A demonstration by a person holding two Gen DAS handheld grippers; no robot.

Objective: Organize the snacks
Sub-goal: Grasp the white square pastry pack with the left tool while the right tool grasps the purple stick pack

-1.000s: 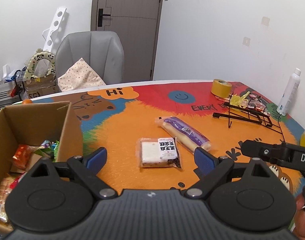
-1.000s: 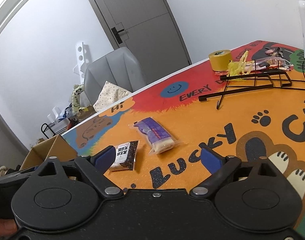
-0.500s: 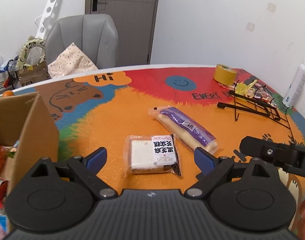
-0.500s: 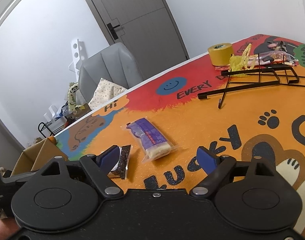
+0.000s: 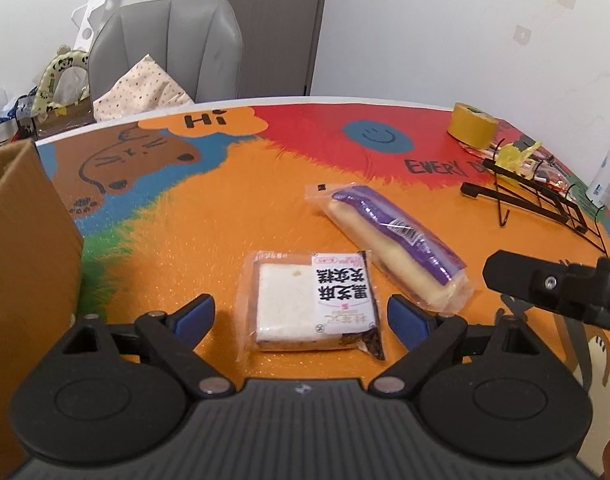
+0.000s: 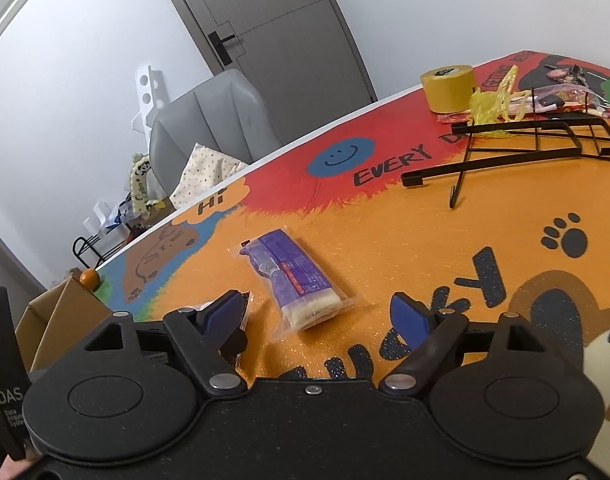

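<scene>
Cartoon-printed tablecloth (image 5: 225, 220), orange at the centre with a red band, a blue smiley and a brown cat, covers the table; a grey door and a grey padded chair (image 5: 173, 44) with a dotted cushion stand behind it against a white wall. Item one: square white cake slice in a clear wrapper with a black-lettered label (image 5: 311, 306), lying flat on the orange area, between the spread blue-padded jaws of the left gripper (image 5: 301, 316), which do not touch it. Item two: long bread roll in a purple-and-clear wrapper (image 6: 295, 282), lying diagonally just beside the cake slice, apart from it, ahead of the right gripper (image 6: 319, 314); those jaws have just been closing somewhat yet stand well apart, with no contact on the roll. Item three: open cardboard box (image 5: 21, 240) at the left table edge, contents out of view. Further items at the far right: yellow tape roll (image 6: 449, 88), black wire rack (image 6: 525, 148) lying on the cloth, yellow plastic scrap, small packets, white bottle (image 5: 609, 172).
</scene>
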